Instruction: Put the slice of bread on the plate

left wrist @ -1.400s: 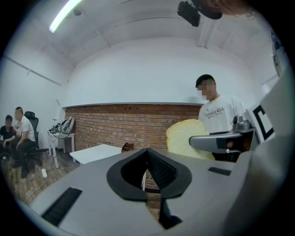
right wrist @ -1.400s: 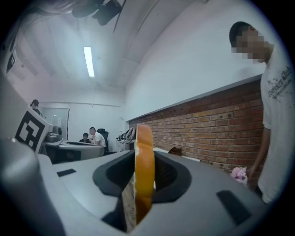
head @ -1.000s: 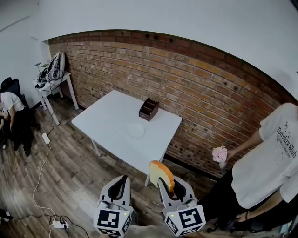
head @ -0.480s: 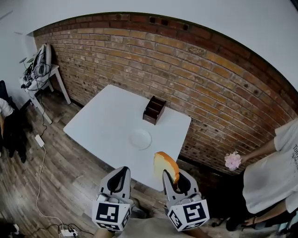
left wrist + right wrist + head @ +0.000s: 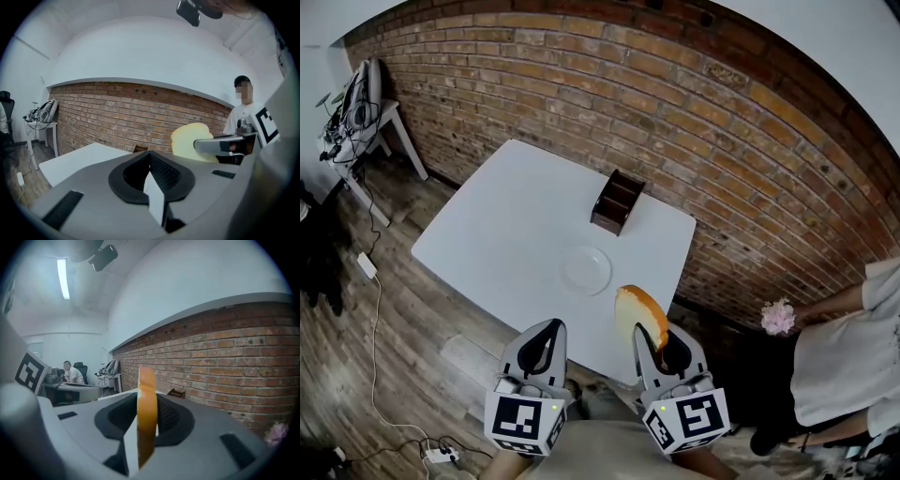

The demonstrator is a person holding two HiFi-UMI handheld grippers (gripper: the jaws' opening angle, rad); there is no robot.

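Observation:
A slice of bread (image 5: pixel 637 312) with an orange-brown crust stands upright in my right gripper (image 5: pixel 641 332), which is shut on it over the table's near edge. In the right gripper view the bread (image 5: pixel 146 408) shows edge-on between the jaws. The small white plate (image 5: pixel 585 269) lies empty on the white table (image 5: pixel 487 244), just ahead and left of the bread. My left gripper (image 5: pixel 551 328) hangs beside the right one, jaws together and empty, just short of the table edge. The left gripper view shows the bread (image 5: pixel 190 139) off to its right.
A dark brown compartment box (image 5: pixel 617 201) stands on the table behind the plate, near the brick wall (image 5: pixel 581 84). A person (image 5: pixel 853 366) stands at the right holding pink flowers (image 5: pixel 777 316). A side table (image 5: pixel 370 122) is at far left; cables and a power strip (image 5: pixel 441 455) lie on the floor.
Both grippers have moved forward to the table, which now lies closer and larger in view. The bread stays held upright in the right gripper.

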